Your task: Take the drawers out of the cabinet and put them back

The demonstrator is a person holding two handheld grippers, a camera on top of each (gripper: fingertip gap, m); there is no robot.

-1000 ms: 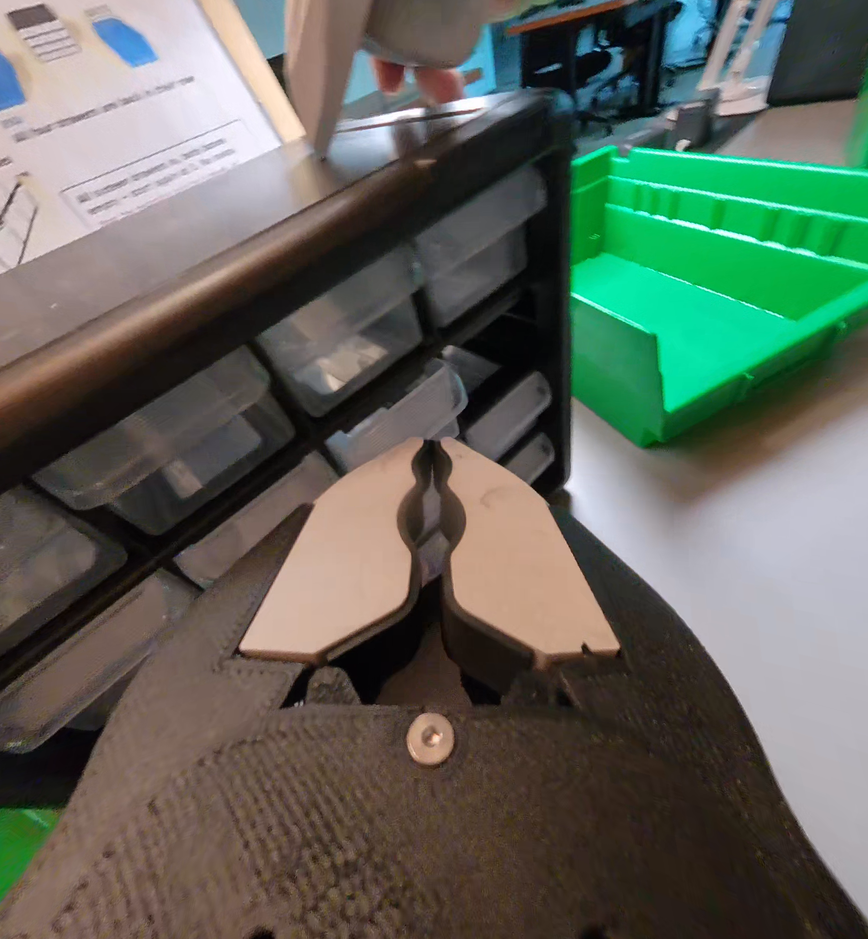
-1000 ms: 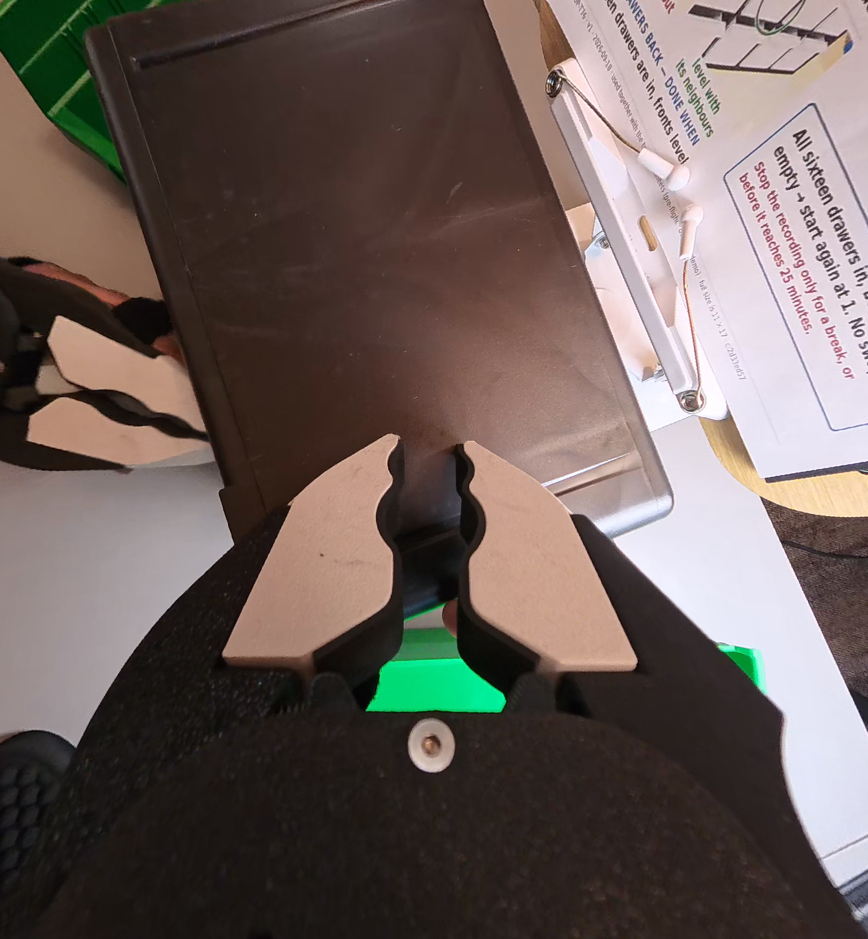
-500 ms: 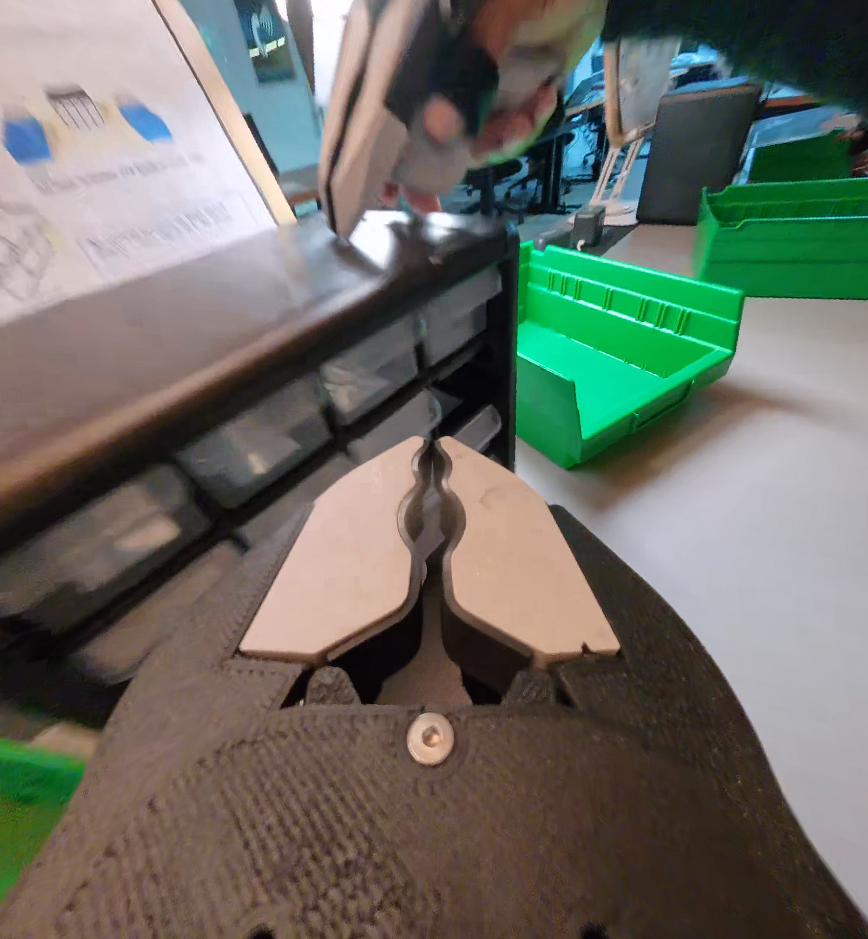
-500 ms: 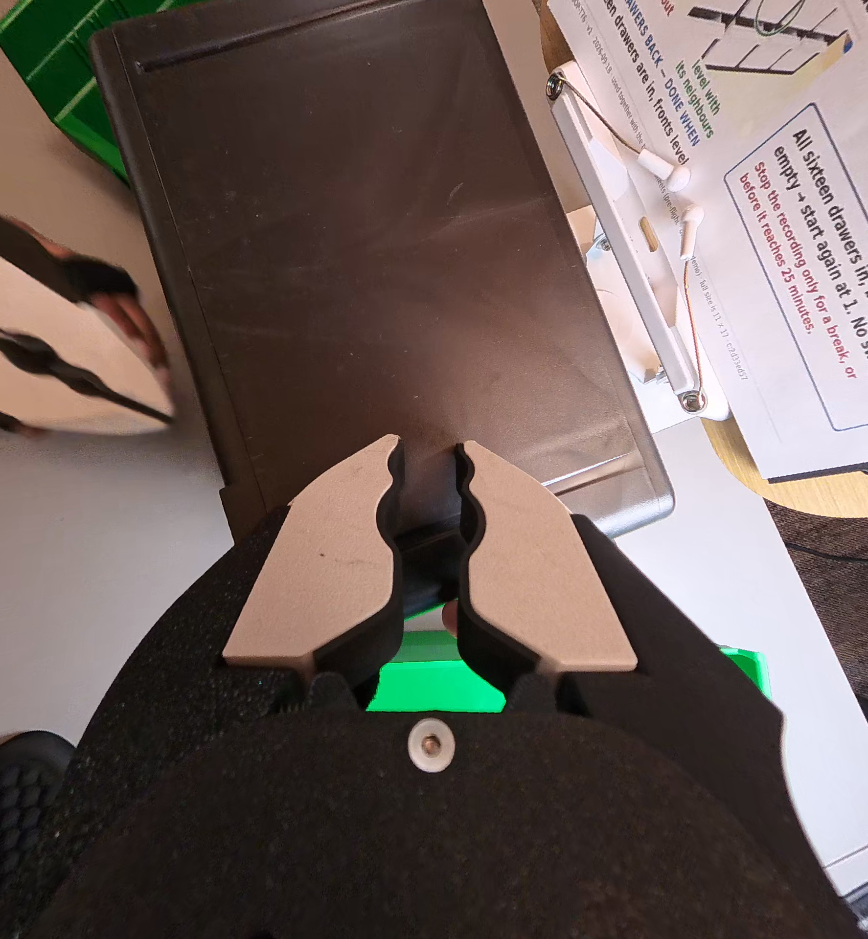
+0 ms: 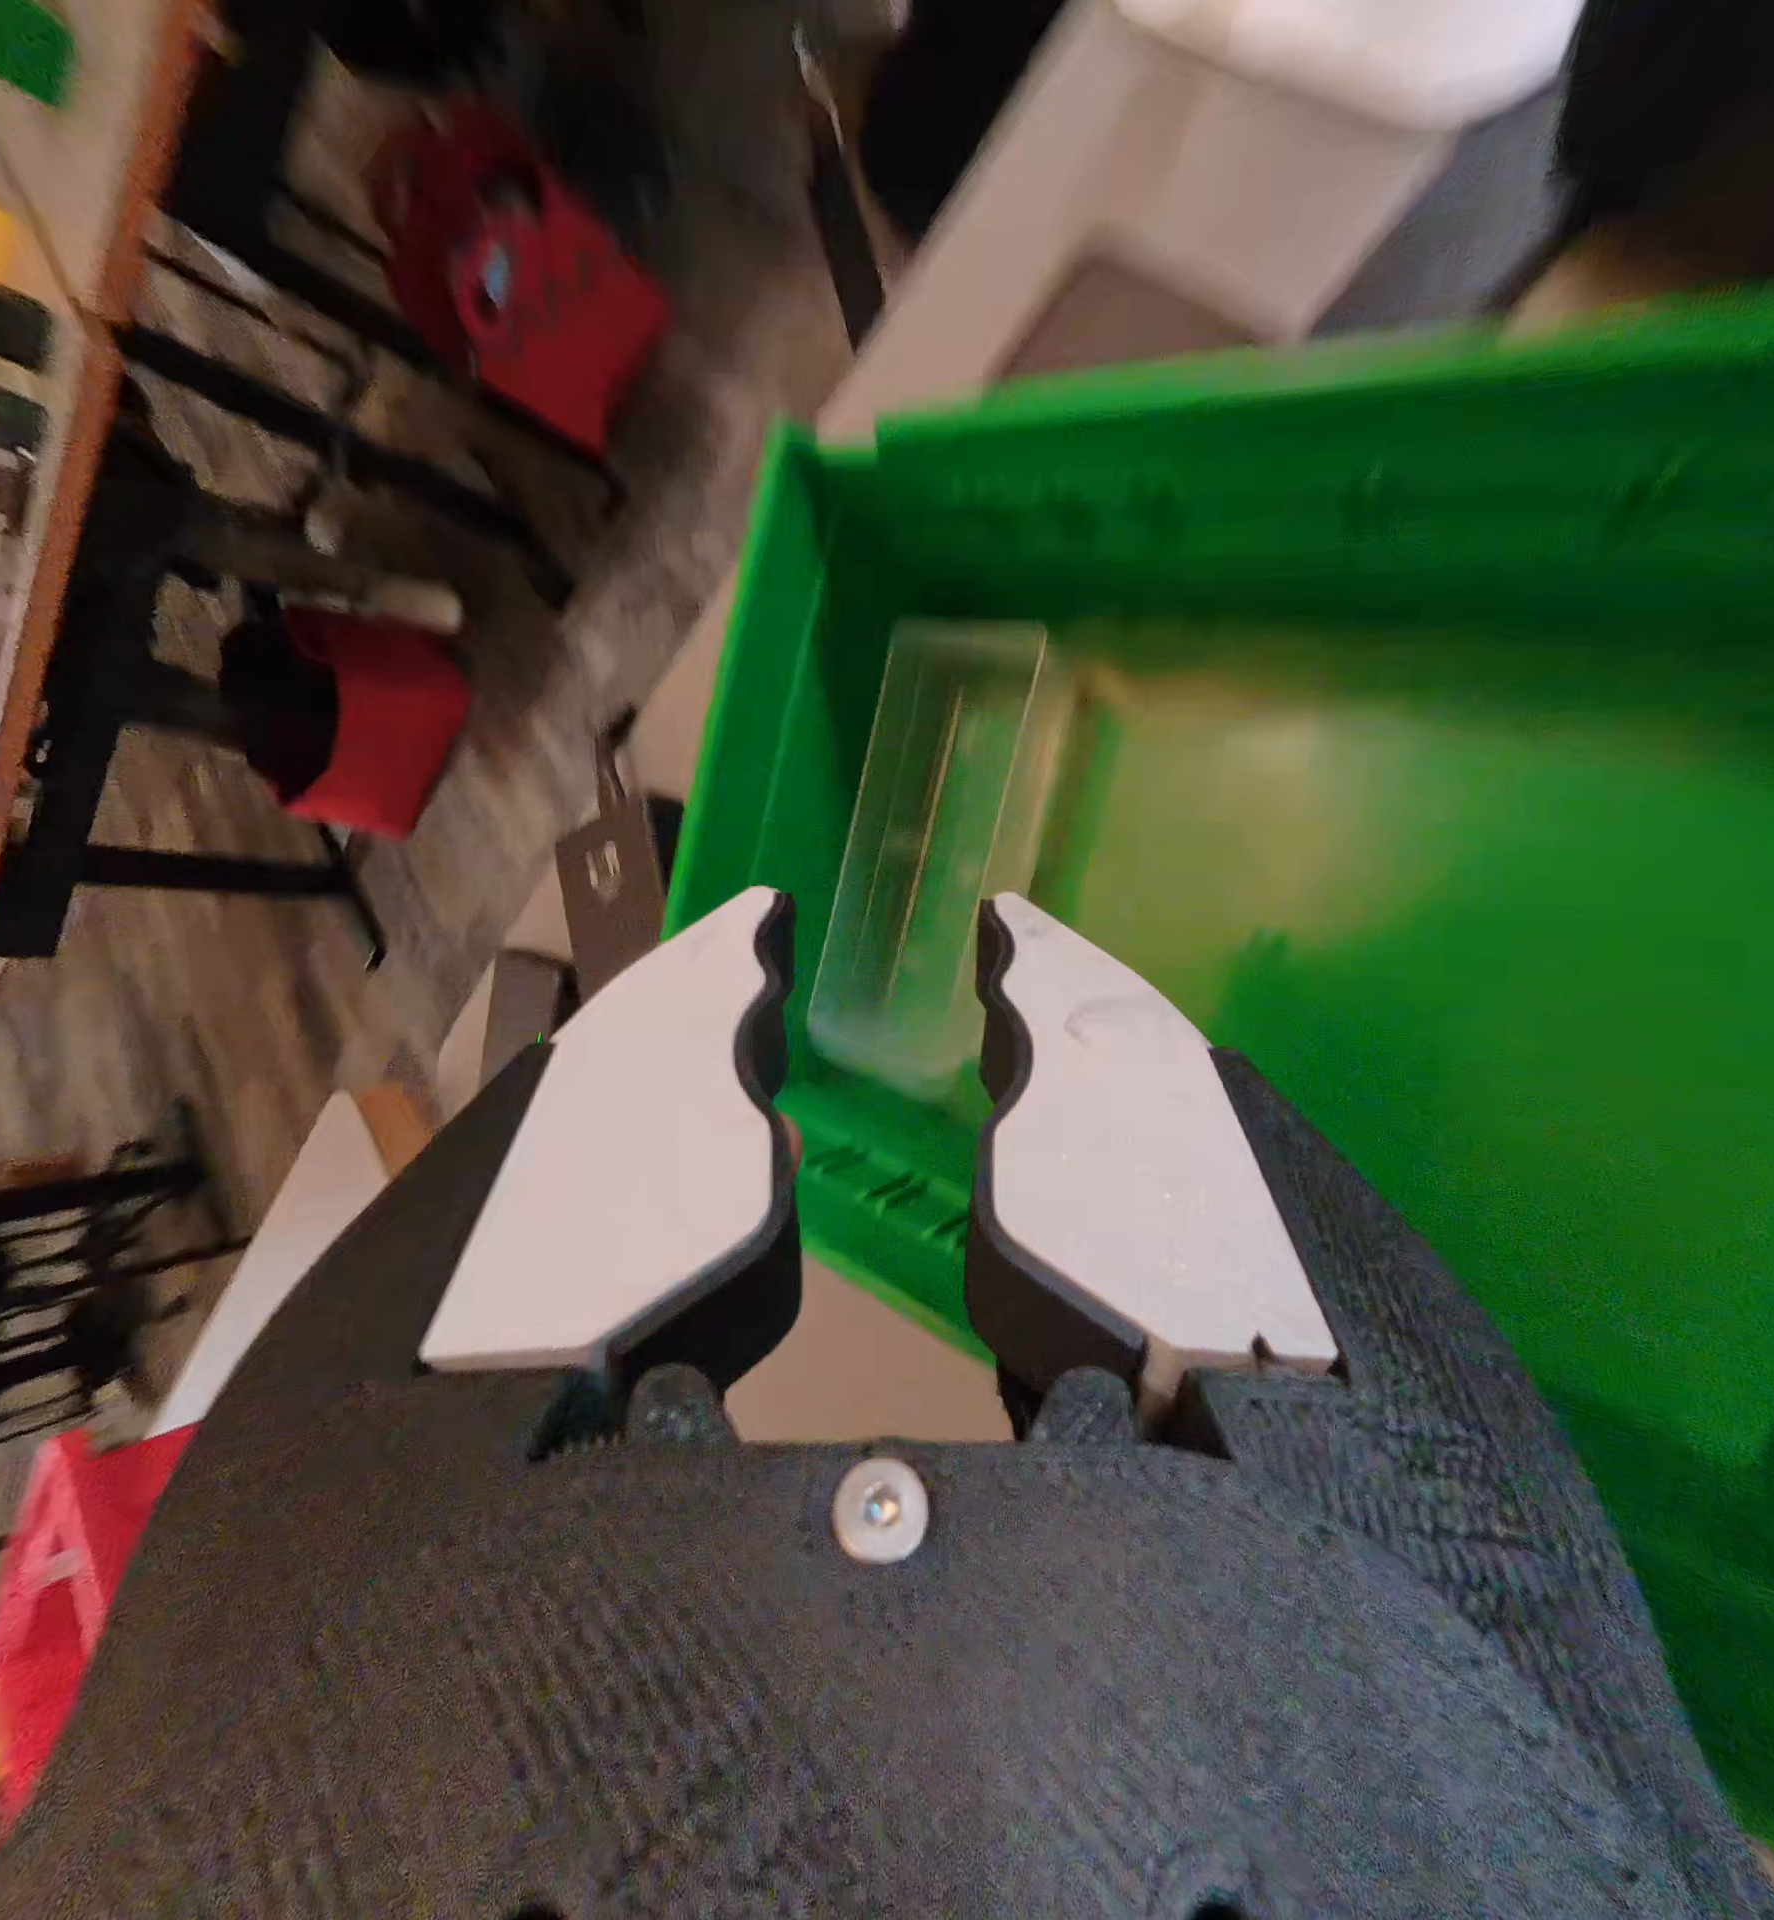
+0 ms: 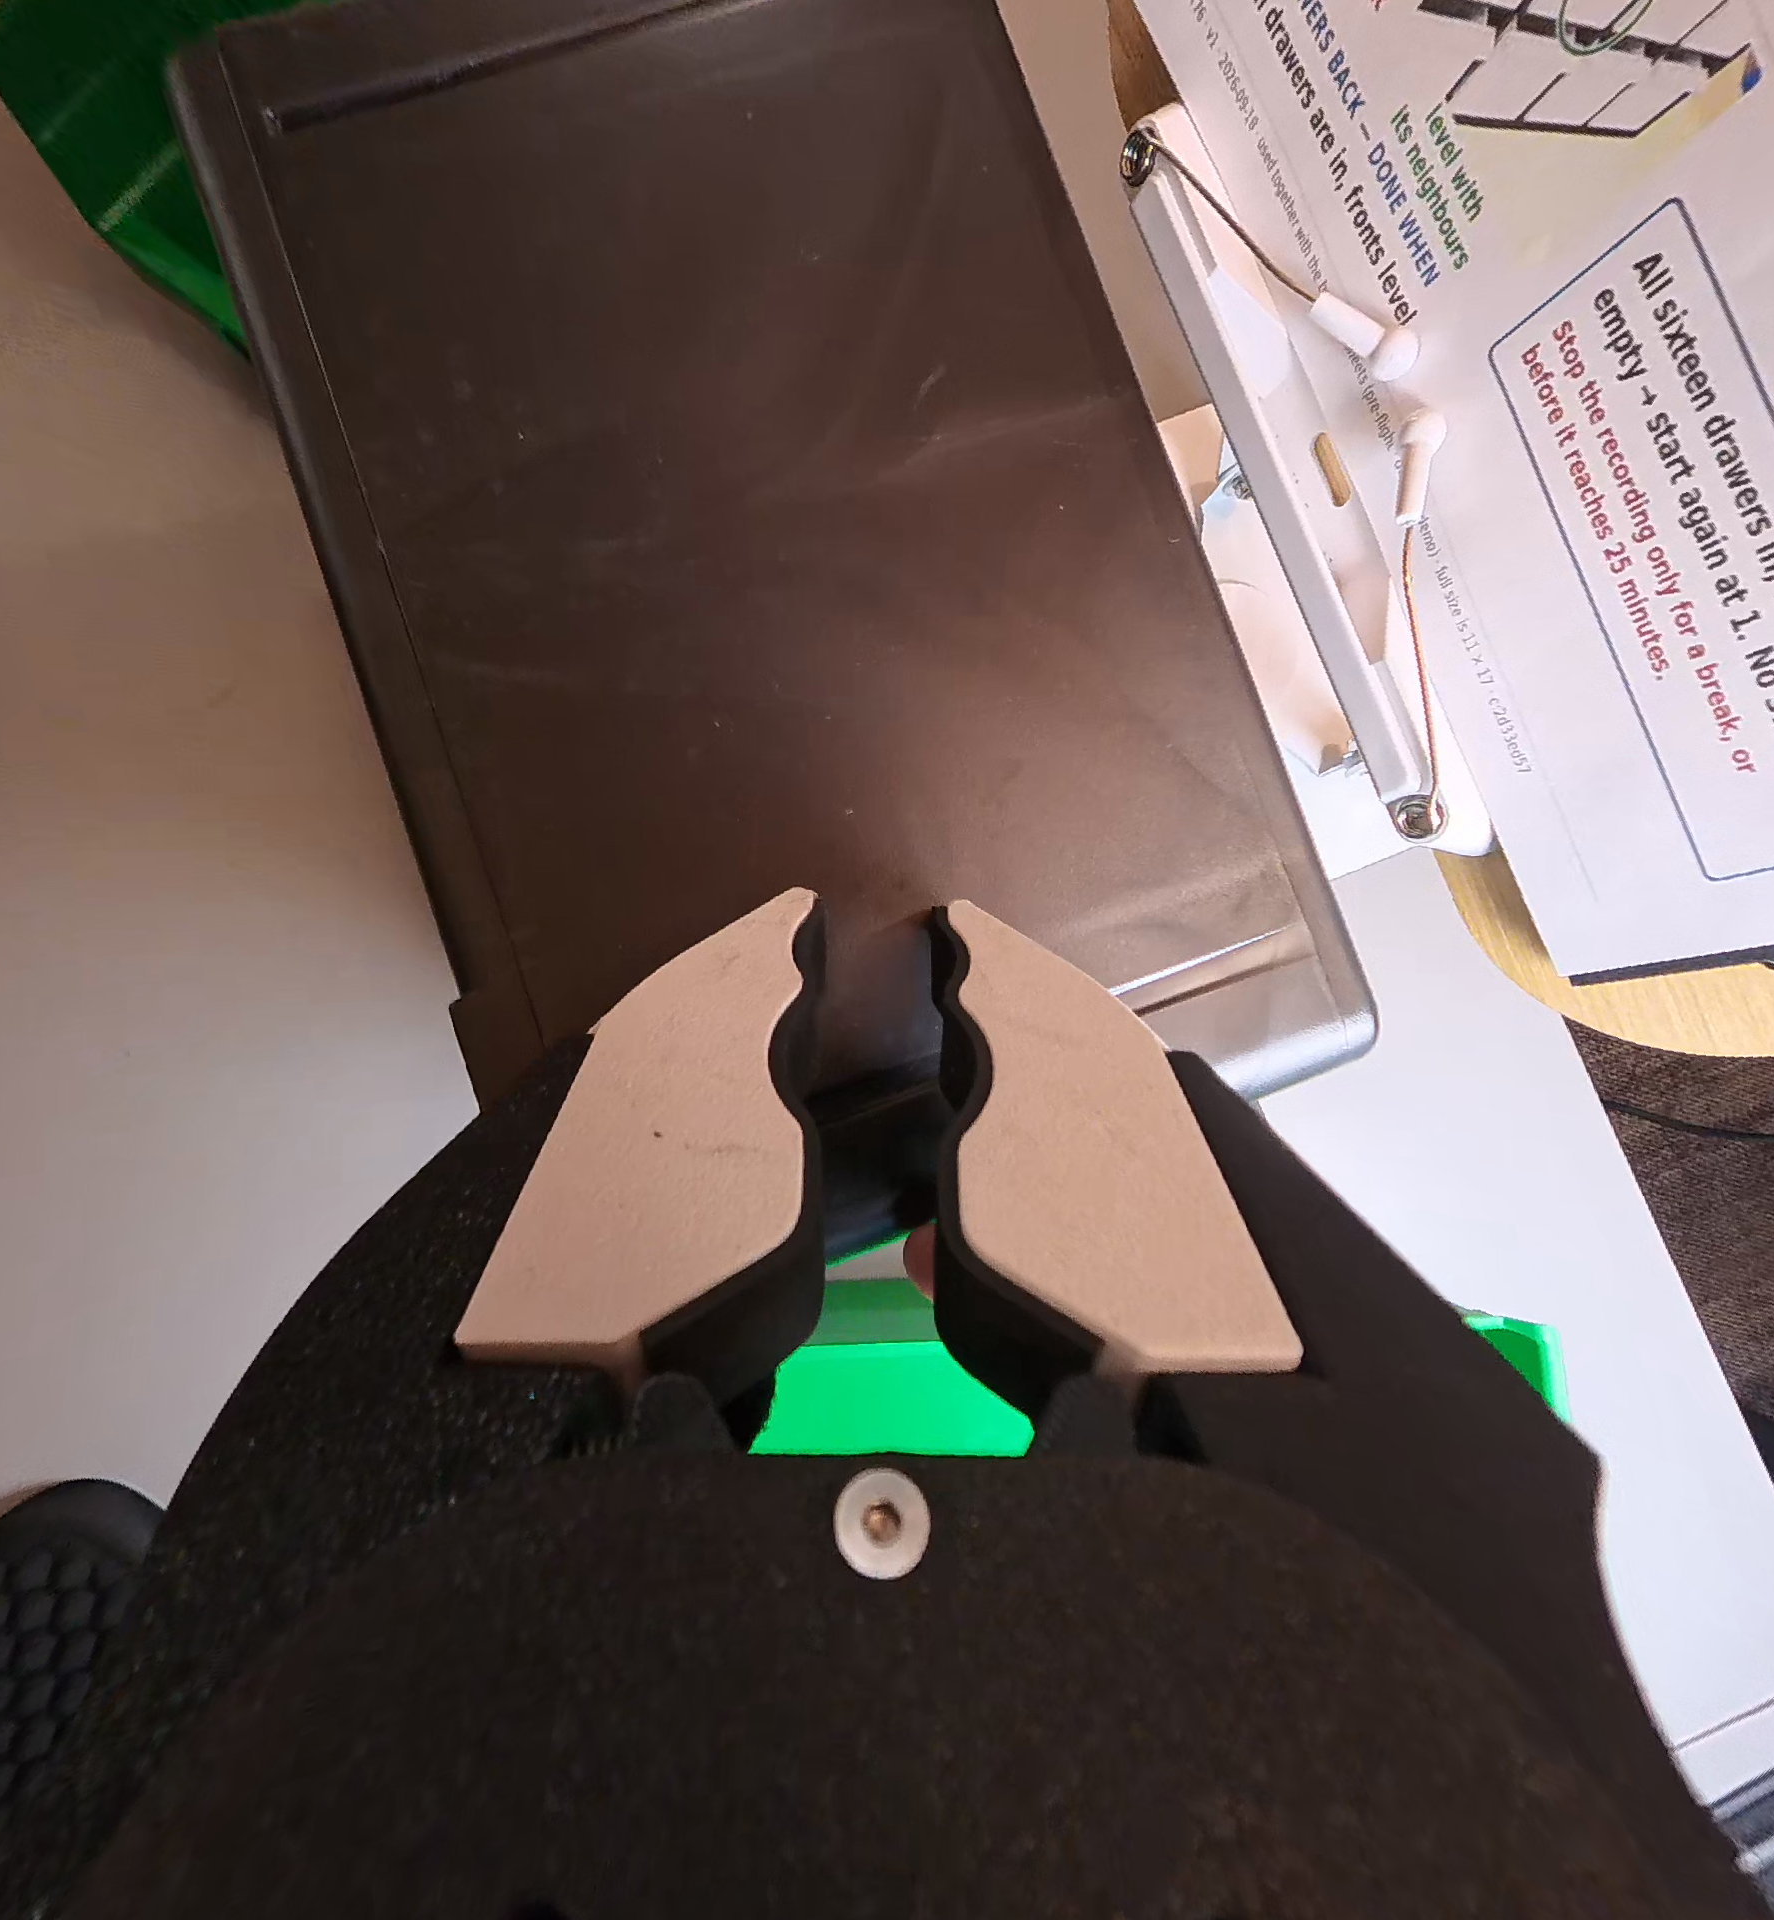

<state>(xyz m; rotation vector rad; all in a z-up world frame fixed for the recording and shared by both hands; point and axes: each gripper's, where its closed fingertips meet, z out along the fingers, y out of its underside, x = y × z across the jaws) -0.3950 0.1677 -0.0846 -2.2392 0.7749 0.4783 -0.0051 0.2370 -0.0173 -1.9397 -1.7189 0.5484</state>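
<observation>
In the left wrist view my left gripper (image 5: 883, 914) is open over the near left corner of a green bin (image 5: 1382, 582). A clear plastic drawer (image 5: 935, 831) lies in the bin just beyond and between the fingertips, blurred, with a small gap on each side. In the right wrist view my right gripper (image 6: 875, 914) points down at the flat top of the black cabinet (image 6: 737, 499). Its jaws are a little apart with nothing between them, and its tips sit at the cabinet's near end. The cabinet's drawer fronts are hidden in this view.
A printed sheet (image 6: 1641, 520) on a white clip stand (image 6: 1309, 582) stands right of the cabinet. A green bin (image 6: 124, 197) lies beyond the cabinet's far left corner, and another green bin (image 6: 893, 1392) shows under my right gripper. Red chairs (image 5: 540, 270) and floor lie past the table's edge.
My left gripper swung away from the cabinet front to over the green bin and opened; the clear drawer now lies in the bin. My right gripper stayed on the cabinet top.
</observation>
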